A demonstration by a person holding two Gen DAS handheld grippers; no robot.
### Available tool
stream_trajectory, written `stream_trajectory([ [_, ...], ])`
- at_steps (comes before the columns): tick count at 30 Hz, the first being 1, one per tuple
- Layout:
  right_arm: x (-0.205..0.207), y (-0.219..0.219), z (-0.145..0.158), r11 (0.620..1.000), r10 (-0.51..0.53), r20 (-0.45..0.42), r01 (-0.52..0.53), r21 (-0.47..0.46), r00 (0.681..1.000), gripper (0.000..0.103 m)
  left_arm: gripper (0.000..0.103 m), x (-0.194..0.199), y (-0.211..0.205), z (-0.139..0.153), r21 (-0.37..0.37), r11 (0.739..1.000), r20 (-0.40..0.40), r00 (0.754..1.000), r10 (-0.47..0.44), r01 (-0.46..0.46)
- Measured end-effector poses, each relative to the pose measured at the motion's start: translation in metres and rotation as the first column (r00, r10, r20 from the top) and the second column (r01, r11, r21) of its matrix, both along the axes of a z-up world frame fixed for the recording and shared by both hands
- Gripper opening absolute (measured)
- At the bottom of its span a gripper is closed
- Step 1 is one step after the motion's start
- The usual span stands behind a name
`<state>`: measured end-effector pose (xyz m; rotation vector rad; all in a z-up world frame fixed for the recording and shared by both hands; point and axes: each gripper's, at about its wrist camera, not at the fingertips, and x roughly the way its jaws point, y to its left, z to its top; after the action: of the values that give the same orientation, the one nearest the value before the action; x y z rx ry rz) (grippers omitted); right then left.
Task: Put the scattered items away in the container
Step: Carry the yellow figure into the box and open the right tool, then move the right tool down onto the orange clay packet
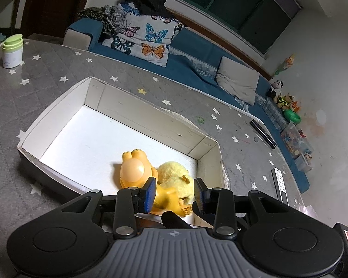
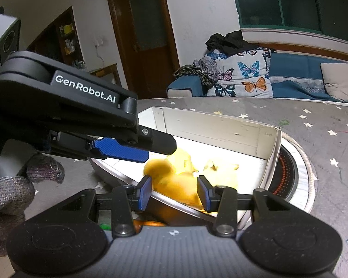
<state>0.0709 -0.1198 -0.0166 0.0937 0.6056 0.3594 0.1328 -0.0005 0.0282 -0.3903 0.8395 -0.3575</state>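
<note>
A white cardboard box stands on the grey star-patterned table. In it lie an orange cartoon figure and a yellow plush toy, both at the near right end. My right gripper is over the box's near rim, its blue pads shut on a blurred orange-yellow toy. My left gripper reaches in from the left above the toys. Its fingers stand apart and I see nothing pressed between them.
A white bottle with a green cap stands at the table's far left. A black remote and a white remote lie right of the box. A round hob sits by the box's right corner. A knit-gloved hand holds the left gripper.
</note>
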Motion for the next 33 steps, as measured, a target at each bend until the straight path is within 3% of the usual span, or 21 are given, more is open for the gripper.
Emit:
stream_trajectory([
  [14,-0.025,0.004,0.004,1.000,0.014,0.023,-0.014,-0.007,1.000,0.044,0.038,-0.033,0.007,-0.001,0.027,1.000,0.039,0.999,-0.006,0.005],
  [17,-0.035,0.005,0.003,1.000,0.018,0.026,-0.018,-0.001,1.000,0.050,0.038,-0.043,0.010,-0.001,0.035,0.999,0.049,0.999,-0.005,0.004],
  [23,-0.053,0.009,0.003,0.999,0.036,0.031,-0.036,0.006,0.999,0.050,0.038,-0.060,0.018,-0.006,0.055,0.998,0.062,0.998,0.009,-0.012],
  [33,-0.064,0.020,-0.018,0.998,0.066,-0.030,-0.065,0.005,0.997,0.050,0.038,-0.073,0.030,-0.027,0.064,0.997,0.018,0.999,0.032,-0.033],
])
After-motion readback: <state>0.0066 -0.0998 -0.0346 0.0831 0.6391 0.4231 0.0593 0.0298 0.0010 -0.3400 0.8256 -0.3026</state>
